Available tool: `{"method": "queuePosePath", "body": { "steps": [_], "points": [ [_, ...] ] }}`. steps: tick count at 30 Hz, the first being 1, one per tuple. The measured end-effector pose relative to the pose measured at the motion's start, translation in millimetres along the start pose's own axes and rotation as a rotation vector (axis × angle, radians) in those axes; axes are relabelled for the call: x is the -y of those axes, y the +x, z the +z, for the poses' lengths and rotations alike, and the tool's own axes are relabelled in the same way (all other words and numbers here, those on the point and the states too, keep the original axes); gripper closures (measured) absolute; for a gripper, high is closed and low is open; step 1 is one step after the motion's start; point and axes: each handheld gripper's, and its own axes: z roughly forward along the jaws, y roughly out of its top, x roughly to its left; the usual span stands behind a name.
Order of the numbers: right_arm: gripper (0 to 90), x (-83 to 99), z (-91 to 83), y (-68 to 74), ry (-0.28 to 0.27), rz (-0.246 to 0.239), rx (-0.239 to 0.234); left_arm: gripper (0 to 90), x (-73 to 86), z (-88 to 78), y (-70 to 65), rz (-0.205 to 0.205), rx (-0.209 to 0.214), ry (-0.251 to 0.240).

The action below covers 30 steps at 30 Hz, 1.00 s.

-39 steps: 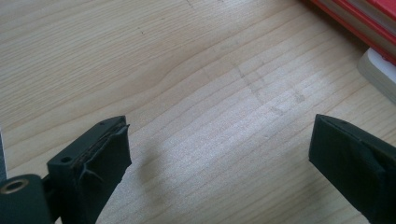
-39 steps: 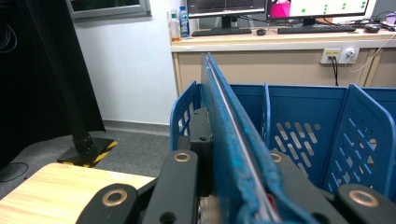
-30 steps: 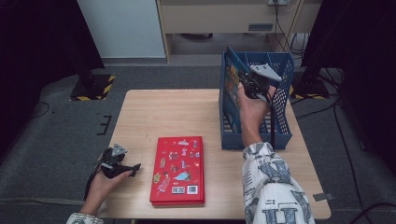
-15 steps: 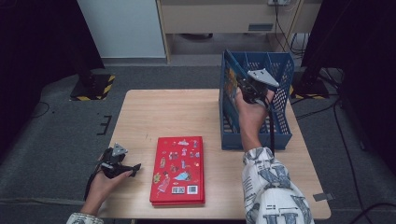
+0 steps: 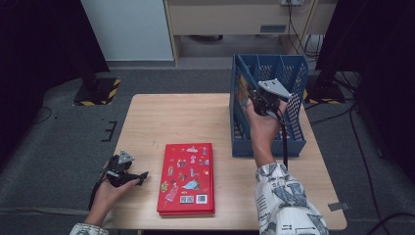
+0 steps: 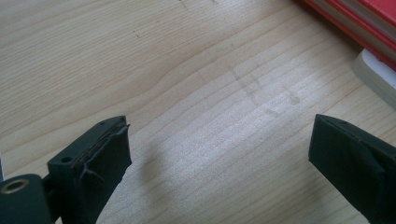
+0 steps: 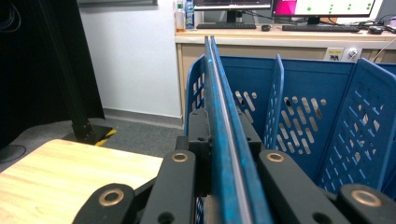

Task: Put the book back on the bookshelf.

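A thin blue book (image 7: 217,84) stands on edge in the leftmost slot of the blue crate (image 5: 293,142), its colourful cover (image 5: 240,88) against the crate's left wall. My right gripper (image 5: 258,100) is shut on the book's edge, and the right gripper view looks along the book between both jaws (image 7: 224,144). A red book (image 5: 188,176) with stickers lies flat near the table's front. My left gripper (image 5: 140,176) rests on the table left of the red book, open, with bare wood between its jaws (image 6: 219,149). The red book's corner (image 6: 359,18) is ahead of it.
The crate has several upright dividers (image 7: 276,102) with free slots to the right of the held book. The wooden table (image 5: 186,117) stands on a grey floor. A desk with monitors (image 7: 327,7) is behind the crate.
My right gripper, with the blue book in it, has shifted a little down in the high view, over the crate's left slot. The left gripper and the red book have not moved.
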Motion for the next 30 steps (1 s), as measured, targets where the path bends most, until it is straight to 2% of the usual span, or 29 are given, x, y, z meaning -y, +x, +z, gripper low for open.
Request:
{"method": "queuePosePath", "body": {
  "steps": [11,20,25,30],
  "points": [
    [78.0,-1.7,-2.5,3.9,0.026,-0.007,-0.032,4.7,-0.3,-0.3,-0.9,0.001,0.001,0.001],
    [74.4,-7.6,-2.2,4.1,0.032,0.01,-0.045,4.8,-1.0,-0.4,-1.8,0.008,0.002,0.004],
    [79.8,-10.0,-1.2,5.9,0.036,-0.007,-0.02,4.8,-1.3,0.1,-2.5,0.01,0.004,0.006],
    [82.8,-9.9,-0.3,6.6,0.028,-0.023,0.029,4.9,-1.8,0.8,-3.6,0.011,0.006,0.002]
  ]
}}
